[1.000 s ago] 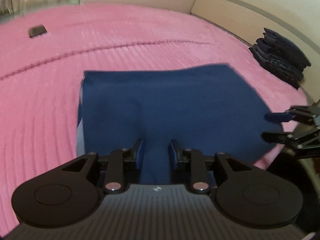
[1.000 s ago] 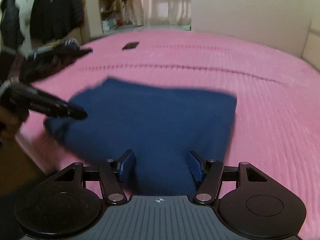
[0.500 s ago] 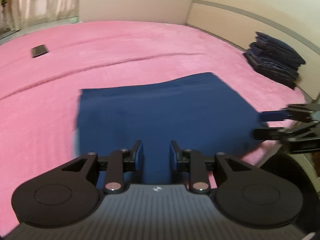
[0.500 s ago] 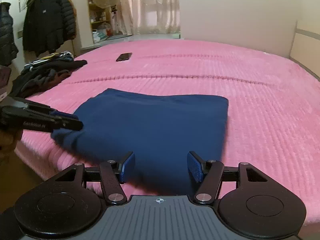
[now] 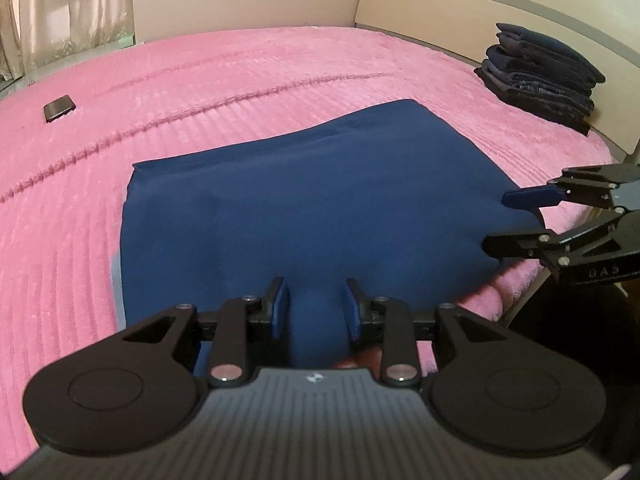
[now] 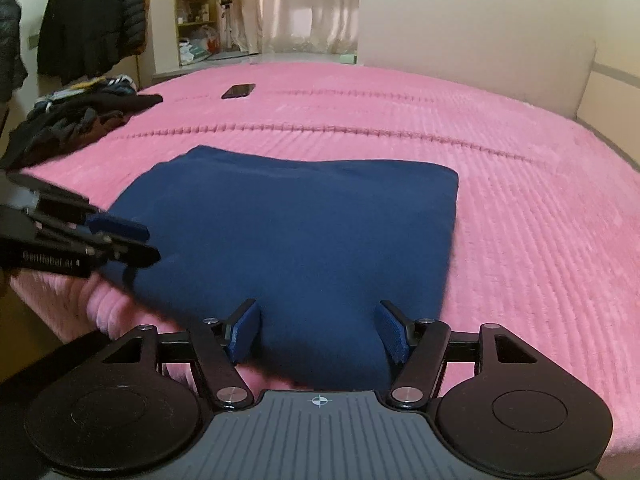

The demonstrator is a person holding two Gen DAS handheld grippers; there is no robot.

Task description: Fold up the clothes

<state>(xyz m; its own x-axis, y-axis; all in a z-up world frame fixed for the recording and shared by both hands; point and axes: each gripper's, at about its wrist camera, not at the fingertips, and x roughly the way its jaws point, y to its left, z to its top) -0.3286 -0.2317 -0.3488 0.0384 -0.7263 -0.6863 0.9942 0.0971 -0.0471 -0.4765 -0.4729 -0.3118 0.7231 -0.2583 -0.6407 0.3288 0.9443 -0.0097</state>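
A folded navy garment point(image 5: 320, 200) lies flat on the pink bed cover point(image 5: 240, 80), its near edge at the bed's front edge. My left gripper point(image 5: 316, 292) pinches a bunch of that near edge, and its jaws are opening slightly with the cloth still between the pads. In the right wrist view the same garment point(image 6: 304, 220) fills the middle, and my right gripper point(image 6: 318, 312) is shut on a thick fold of its near edge. The right gripper point(image 5: 496, 222) also shows at the garment's right corner, and the left gripper point(image 6: 152, 244) at its left corner.
A stack of folded dark clothes point(image 5: 544, 76) sits by the headboard at the right. A dark phone point(image 6: 239, 91) lies far back on the cover. A loose pile of dark clothes point(image 6: 80, 120) lies at the bed's left side, under hanging jackets point(image 6: 92, 20).
The left gripper has slid sideways and rolled a little, so its view has tilted. The garment was blurred and shifting and now lies still and smooth. Both grippers still hold its near edge.
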